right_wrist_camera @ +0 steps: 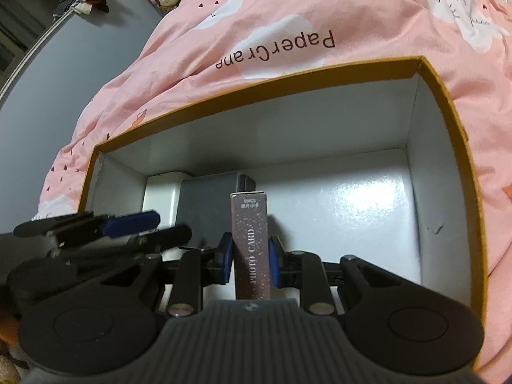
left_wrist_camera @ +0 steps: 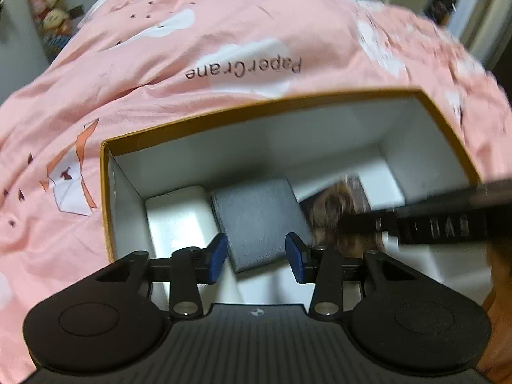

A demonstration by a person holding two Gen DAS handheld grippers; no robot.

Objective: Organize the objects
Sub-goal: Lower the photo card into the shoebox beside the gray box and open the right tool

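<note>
The right claw (right_wrist_camera: 249, 262) grips the card box (right_wrist_camera: 251, 243) on edge inside the box (right_wrist_camera: 441, 102). The left claw (left_wrist_camera: 256, 257) is open and empty. Lower it slowly at 3 o'clock of the gray case (left_wrist_camera: 260, 220).

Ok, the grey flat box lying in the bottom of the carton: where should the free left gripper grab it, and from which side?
Judging by its pose, come straight down from above. The grey box lies flat on the carton floor, so only its long side edges offer a pinch. Span its narrow width near the end closest to the open left gripper. The white box lies close alongside, so that finger has little room.
</note>
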